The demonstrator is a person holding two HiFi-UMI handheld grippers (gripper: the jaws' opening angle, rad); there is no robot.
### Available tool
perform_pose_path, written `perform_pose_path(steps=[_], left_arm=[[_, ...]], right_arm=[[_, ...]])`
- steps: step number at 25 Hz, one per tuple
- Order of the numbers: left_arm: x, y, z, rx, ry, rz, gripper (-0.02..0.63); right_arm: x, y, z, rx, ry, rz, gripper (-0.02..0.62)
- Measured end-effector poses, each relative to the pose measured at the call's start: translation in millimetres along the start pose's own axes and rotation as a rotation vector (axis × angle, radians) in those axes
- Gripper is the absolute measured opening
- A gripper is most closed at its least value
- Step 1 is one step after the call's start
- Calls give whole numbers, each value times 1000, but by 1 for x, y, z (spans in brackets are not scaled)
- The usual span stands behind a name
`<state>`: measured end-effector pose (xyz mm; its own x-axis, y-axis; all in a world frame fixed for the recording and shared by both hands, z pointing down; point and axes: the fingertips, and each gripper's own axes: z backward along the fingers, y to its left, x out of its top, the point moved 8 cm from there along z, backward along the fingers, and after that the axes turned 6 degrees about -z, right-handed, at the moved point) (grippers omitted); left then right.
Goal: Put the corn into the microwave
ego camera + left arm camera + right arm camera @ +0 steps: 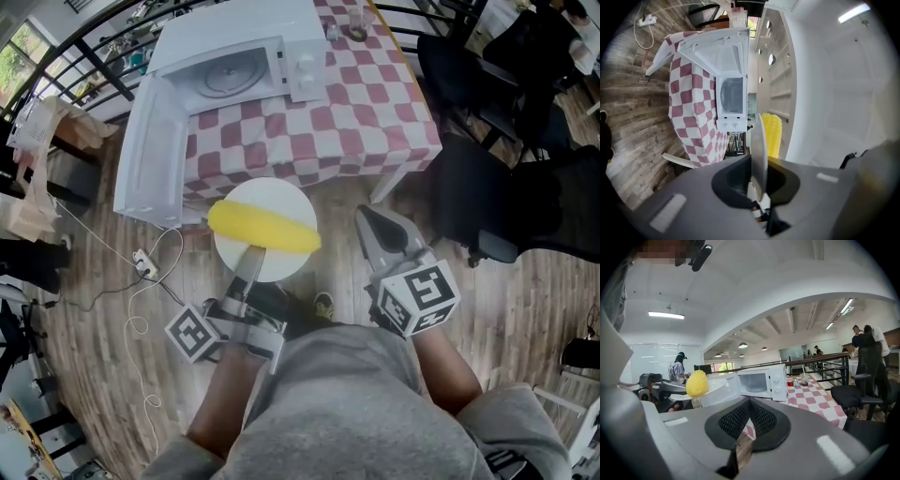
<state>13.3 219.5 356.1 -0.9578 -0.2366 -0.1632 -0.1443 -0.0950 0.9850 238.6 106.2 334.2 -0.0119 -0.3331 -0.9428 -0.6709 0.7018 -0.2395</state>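
1. The left tongs (251, 258) are clamped on the near rim of a round white plate (267, 194). In the left gripper view the rim stands edge-on between the two jaws.
2. The corn (263, 228) lies across this plate, a yellow cob. It is in the air in front of the desk (380, 112) and not in the microwave.
3. The right tongs (370, 221) are together, and the right gripper view shows nothing between them. They are to the right of the plate, near it but not touching it.
4. The microwave (246, 67) is white and stands at the left end of the desk, on a cloth of red and white squares. Its door (150, 155) is fully open to the left side and reaches past the edge of the desk. The round turntable inside is bare.
5. A cup (358, 22) stands on the far part of the desk, to the right of the microwave.
6. The floor (525, 300) is of wood planks. A white power strip (143, 265) with its cable lies there, to the left of the plate.
7. Black office chairs (478, 202) are to the right of the desk.
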Motion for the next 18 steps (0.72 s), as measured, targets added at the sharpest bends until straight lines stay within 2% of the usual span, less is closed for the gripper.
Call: perform_pose_path(steps=[8,18], left_arm=[[0,2,-7,-10,16,5,20],[28,11,-29,-11,26,-1,20]], right_arm=[[2,-2,-4,-5,1,12,-3],[10,-4,-39,1,11,25,-3]])
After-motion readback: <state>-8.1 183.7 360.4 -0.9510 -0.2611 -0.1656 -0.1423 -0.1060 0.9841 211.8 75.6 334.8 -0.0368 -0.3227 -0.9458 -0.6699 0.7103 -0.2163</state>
